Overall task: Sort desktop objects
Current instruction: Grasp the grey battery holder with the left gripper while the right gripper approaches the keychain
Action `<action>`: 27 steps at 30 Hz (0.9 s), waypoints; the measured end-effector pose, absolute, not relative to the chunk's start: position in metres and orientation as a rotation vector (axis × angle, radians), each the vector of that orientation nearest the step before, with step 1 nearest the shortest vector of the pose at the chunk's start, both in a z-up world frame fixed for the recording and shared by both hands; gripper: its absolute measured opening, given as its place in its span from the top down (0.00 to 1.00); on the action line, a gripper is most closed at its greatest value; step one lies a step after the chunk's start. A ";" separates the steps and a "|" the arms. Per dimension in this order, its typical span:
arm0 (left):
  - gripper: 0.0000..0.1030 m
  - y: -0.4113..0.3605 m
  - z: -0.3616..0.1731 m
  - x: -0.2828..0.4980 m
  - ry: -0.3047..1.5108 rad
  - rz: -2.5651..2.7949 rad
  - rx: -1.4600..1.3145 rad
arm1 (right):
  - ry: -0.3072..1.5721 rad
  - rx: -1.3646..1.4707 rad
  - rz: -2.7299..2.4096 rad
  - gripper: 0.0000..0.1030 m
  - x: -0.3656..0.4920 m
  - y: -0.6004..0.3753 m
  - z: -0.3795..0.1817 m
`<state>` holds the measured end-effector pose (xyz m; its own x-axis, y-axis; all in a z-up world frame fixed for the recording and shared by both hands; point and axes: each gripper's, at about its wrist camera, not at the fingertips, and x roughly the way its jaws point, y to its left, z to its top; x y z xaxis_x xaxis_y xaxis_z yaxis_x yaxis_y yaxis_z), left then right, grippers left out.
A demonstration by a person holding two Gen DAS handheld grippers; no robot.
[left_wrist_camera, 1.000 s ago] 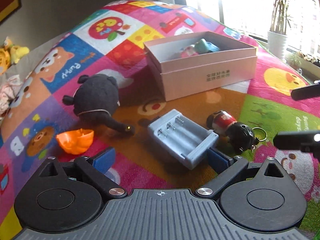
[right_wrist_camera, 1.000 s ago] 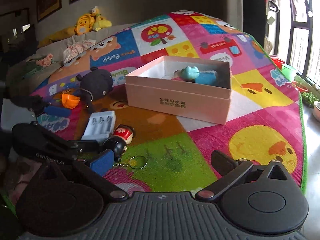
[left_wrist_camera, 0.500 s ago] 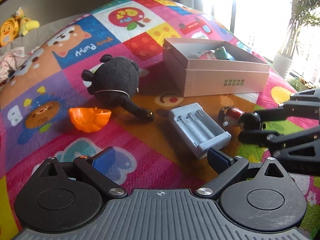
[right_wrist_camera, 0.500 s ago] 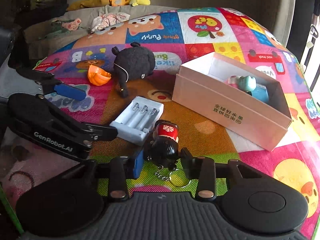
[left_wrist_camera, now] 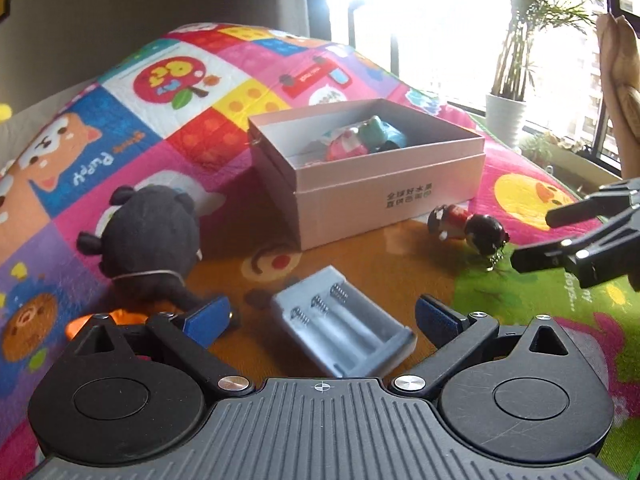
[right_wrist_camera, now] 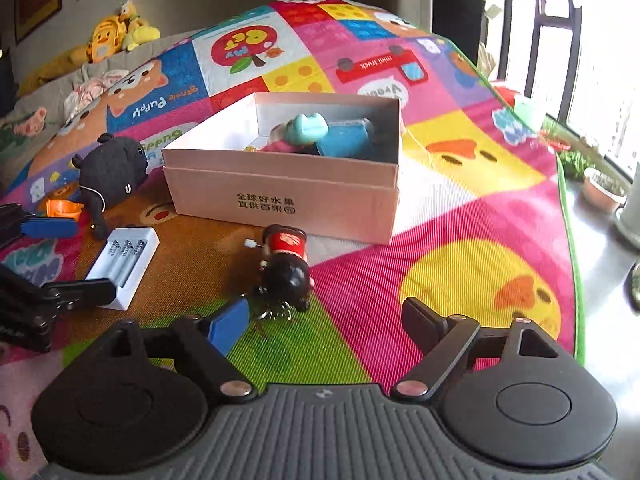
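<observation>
At the left of the right wrist view lies the grey battery case (right_wrist_camera: pixel 122 266). In the middle, the doll keychain (right_wrist_camera: pixel 286 266) lies on the mat (right_wrist_camera: pixel 460 264) below the pink box (right_wrist_camera: pixel 288 200). The right gripper (right_wrist_camera: pixel 324 322) is opening, gripping nothing. The left gripper (left_wrist_camera: pixel 322 314) gapes wide around the case, not touching it.

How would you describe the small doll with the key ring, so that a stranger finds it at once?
Find the open pink box on the colourful mat. The doll lies on its side just in front of the box. It alone has a red body, a shiny black head and a metal key ring; the grey battery holder beside it is plain.
</observation>
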<state>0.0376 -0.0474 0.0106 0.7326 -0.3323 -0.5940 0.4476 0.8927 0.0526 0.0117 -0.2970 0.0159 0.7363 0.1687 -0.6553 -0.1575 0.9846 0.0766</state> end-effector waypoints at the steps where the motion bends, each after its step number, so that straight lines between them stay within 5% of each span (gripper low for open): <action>1: 0.01 -0.048 0.009 0.044 0.625 -0.448 0.186 | 0.725 0.026 0.177 0.11 0.010 -0.299 0.013; 8: 0.01 -0.048 0.009 0.035 0.732 -0.587 0.072 | 0.731 0.068 0.175 0.00 0.008 -0.303 0.008; 15: 0.01 -0.062 0.014 -0.002 0.688 -0.709 0.143 | 0.731 0.091 0.160 0.00 0.009 -0.305 0.007; 27: 0.00 -0.054 0.003 0.051 0.725 -0.541 0.087 | 0.713 0.186 0.107 0.00 0.010 -0.320 0.007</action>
<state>0.0509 -0.0542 0.0029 0.6187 -0.4398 -0.6509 0.4988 0.8601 -0.1071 0.0102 -0.3198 0.0071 0.7521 0.1606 -0.6392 -0.0342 0.9780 0.2056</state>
